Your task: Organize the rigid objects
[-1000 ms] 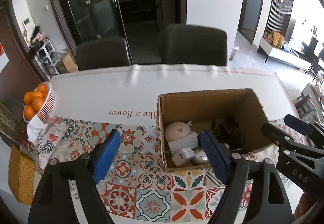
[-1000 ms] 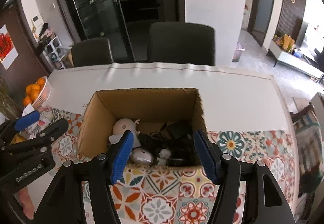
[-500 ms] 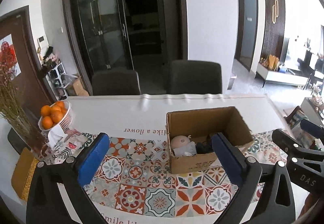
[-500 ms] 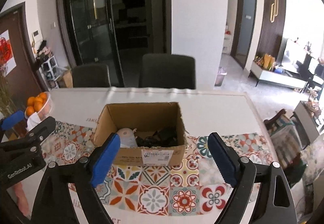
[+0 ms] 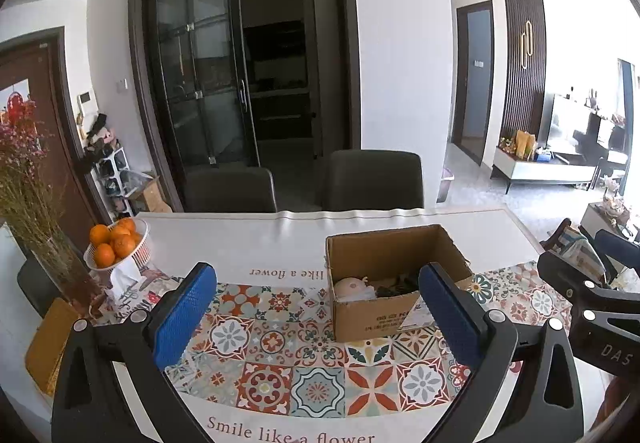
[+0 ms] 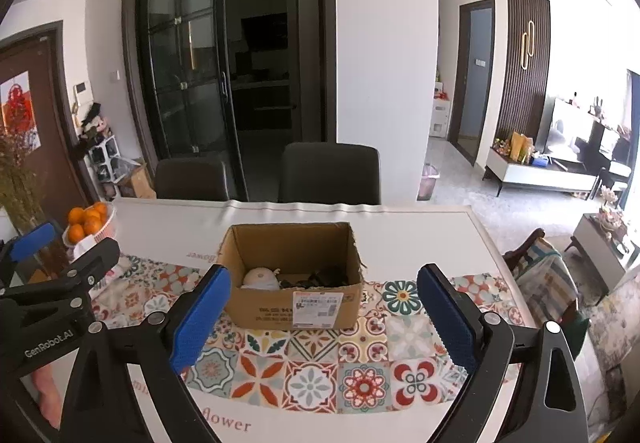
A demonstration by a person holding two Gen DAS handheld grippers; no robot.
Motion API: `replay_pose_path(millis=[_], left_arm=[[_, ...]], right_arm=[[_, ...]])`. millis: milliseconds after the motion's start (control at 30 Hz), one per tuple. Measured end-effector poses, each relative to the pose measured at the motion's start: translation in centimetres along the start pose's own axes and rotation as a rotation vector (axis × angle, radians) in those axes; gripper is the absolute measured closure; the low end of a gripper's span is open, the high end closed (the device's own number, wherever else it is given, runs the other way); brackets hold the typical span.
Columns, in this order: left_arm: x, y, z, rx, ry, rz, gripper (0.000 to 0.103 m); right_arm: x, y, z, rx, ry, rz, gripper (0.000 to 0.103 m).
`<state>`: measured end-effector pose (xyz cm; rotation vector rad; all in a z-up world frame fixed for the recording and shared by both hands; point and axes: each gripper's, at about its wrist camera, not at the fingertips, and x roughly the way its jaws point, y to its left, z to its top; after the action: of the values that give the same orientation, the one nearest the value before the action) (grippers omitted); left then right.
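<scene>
An open cardboard box (image 5: 380,319) (image 6: 296,309) stands on the patterned table runner (image 5: 280,347). Inside it lie a round white toy (image 5: 350,287) (image 6: 258,278) and dark cables and adapters (image 5: 400,283) (image 6: 320,277). My left gripper (image 5: 316,271) hovers near the table's front, back from the box and to its left, open wide with nothing between its blue pads (image 5: 184,317). My right gripper (image 6: 324,271) faces the box's labelled front from a distance. Its jaws are opening and hold nothing. Each gripper shows at the edge of the other's view.
A bowl of oranges (image 5: 116,243) and a vase of dried flowers (image 5: 36,211) stand at the table's left end, beside a yellow woven mat (image 5: 48,343). Two dark chairs (image 5: 230,189) (image 5: 374,179) line the far side. An armchair (image 6: 548,283) stands off the right edge.
Both grippers have pulled back and risen from over the box, and their jaws have spread wider. The box now looks smaller and farther off, its contents unchanged.
</scene>
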<state>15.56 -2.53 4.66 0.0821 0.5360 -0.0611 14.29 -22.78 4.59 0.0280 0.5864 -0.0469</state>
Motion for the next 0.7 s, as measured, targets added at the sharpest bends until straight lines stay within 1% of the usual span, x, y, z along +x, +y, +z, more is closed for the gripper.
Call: replay_pose_path(millis=[267,500,700], left_arm=[[-1.8,0.4,-1.0,-0.01,-0.003,-0.013,0.0],[-2.6,0.7,-1.5,-0.014,-0.004,-0.018,0.0],[-3.2,0.9,-1.6,-0.012,-0.016,-0.013,0.0]], right_arm=[[-2.1,0.2,-1.0,0.007,-0.026,0.01,0.009],[-2.7,0.5,-1.7,0.007,-0.025,0.035,0.009],[-3.2,0.7,-1.9,0.001,-0.034,0.036,0.009]])
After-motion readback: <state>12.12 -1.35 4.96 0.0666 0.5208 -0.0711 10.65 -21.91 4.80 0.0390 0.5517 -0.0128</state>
